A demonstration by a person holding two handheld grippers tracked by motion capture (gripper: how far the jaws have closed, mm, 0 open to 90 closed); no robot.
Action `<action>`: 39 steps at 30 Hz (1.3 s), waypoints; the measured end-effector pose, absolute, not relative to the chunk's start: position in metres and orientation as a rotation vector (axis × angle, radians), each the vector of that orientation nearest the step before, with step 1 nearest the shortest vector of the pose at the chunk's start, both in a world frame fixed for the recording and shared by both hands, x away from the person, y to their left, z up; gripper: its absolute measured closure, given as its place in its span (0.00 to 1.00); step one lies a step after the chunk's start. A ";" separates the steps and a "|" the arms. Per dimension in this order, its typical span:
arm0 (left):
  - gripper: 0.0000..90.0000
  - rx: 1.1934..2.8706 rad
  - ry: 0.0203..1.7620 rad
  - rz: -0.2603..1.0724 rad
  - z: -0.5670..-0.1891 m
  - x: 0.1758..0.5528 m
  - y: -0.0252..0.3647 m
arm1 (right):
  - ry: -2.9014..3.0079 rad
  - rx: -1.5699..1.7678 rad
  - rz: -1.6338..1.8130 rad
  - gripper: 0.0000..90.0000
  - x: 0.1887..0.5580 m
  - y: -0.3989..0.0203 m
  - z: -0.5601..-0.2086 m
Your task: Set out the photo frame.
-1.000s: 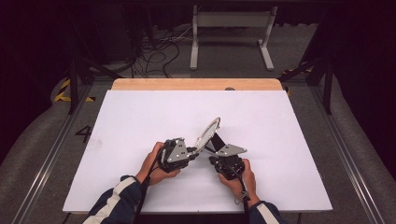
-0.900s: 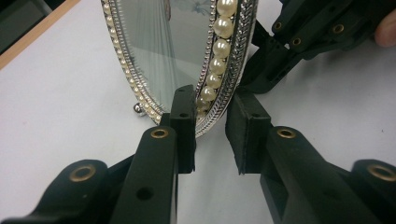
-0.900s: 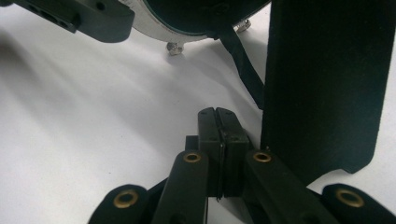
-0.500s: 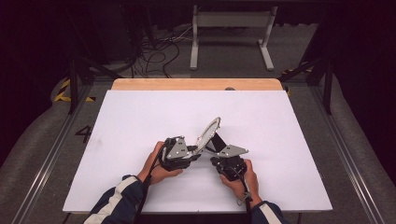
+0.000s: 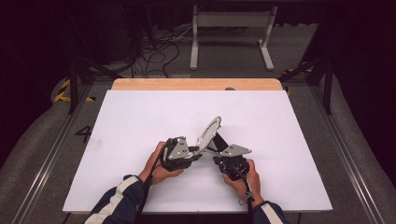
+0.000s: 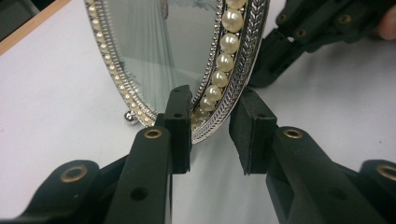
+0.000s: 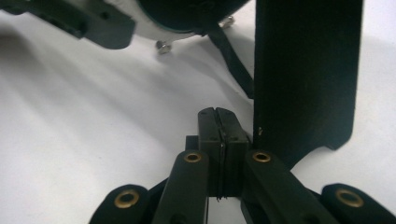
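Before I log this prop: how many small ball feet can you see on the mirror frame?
2. In the right gripper view, two silver ball feet sit under the mirror's lower rim, resting on the white table. Others may be hidden.

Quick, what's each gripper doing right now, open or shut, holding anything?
Left gripper: open, tongs have just been closing around the mirror rim, one pad touching, the other apart.
Right gripper: shut, nothing between its tongs.

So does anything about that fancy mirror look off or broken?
Nothing looks damaged. The oval mirror leans back on its black prop on the white table, its pearl rim intact. The left tongs straddle its lower edge; the right tongs are shut.
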State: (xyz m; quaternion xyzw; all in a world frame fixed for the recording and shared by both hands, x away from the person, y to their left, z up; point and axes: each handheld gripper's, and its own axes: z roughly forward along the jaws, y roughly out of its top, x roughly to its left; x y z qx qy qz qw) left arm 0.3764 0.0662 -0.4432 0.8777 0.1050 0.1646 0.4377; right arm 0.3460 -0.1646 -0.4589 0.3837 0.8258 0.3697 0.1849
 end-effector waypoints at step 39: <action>0.85 2.182 0.228 0.378 -0.440 0.367 0.055 | 2.270 1.092 1.054 1.00 0.362 -0.190 -0.460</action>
